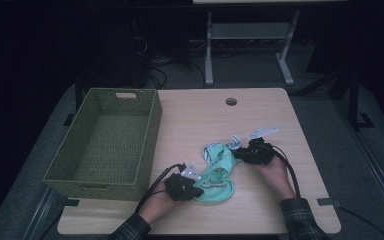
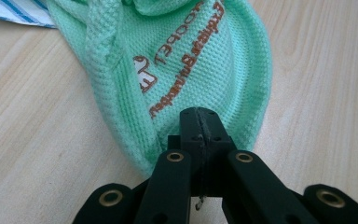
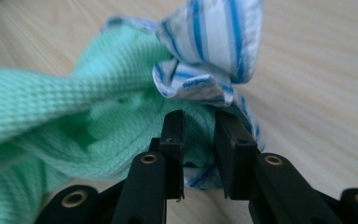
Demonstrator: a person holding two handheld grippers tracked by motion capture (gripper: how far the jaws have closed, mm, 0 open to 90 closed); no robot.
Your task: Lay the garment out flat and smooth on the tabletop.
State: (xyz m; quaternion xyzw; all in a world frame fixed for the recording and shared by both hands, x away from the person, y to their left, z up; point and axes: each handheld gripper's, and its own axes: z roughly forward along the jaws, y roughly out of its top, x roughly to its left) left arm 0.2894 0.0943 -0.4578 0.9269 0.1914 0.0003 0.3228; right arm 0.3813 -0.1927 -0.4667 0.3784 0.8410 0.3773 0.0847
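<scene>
I've got my left gripper [image 1: 196, 190] clamped on the green garment's [image 1: 219, 172] near hem, right gripper [image 1: 238, 153] half-closed around its far striped end — long axis running between them.

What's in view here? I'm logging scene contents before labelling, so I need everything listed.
woven basket: one, olive green, empty, on the table's left side.
green garment: one, mint knit with brown lettering and a blue-striped white part, crumpled at front centre of the table.
table: one, light wood, with a round hole near its far edge.
desk frame: one, pale grey, on the floor behind.
left gripper: one, black, fingers closed on the garment's hem.
right gripper: one, black, fingers around the striped part, a gap between them.
plaid sleeves: two, dark, at the bottom edge.
</scene>
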